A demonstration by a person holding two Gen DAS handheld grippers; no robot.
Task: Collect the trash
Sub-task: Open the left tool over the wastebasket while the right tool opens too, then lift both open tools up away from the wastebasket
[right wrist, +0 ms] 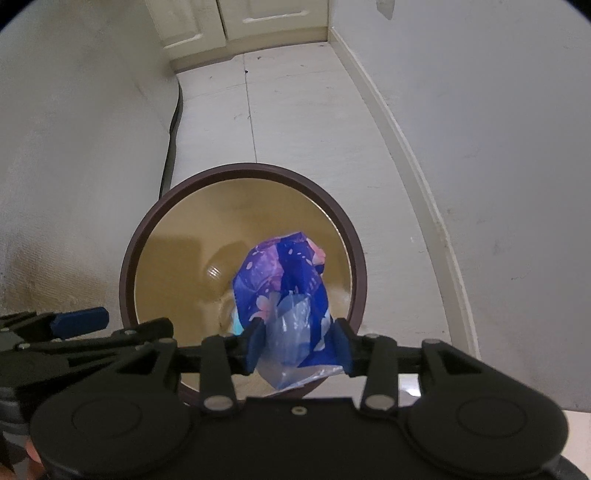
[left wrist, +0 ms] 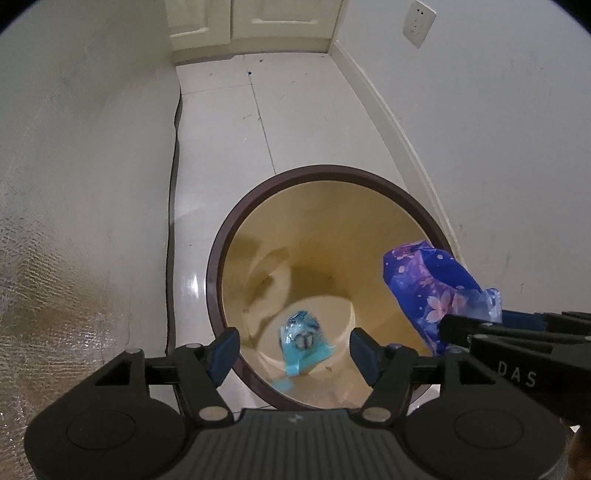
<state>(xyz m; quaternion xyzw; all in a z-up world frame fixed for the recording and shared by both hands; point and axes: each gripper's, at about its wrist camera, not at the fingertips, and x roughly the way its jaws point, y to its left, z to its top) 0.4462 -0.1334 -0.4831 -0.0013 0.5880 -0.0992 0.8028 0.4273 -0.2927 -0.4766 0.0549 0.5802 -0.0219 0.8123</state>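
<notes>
A round bin with a dark brown rim (left wrist: pixel 218 254) and tan inside stands on the floor; it also shows in the right wrist view (right wrist: pixel 127 273). A light blue wrapper (left wrist: pixel 301 339) is inside the bin, blurred, below my left gripper (left wrist: pixel 293 349), which is open and empty over the near rim. My right gripper (right wrist: pixel 299 345) is shut on a blue and purple flowered wrapper (right wrist: pixel 284 288) and holds it over the bin's mouth. That wrapper also shows at the right of the left wrist view (left wrist: pixel 436 291).
White tiled floor (left wrist: pixel 229 125) runs ahead to cream cabinet doors (left wrist: pixel 251 18). A white wall with a baseboard (left wrist: pixel 388 122) runs along the right, with a socket (left wrist: pixel 419 22). A pale padded surface (left wrist: pixel 74 184) flanks the left.
</notes>
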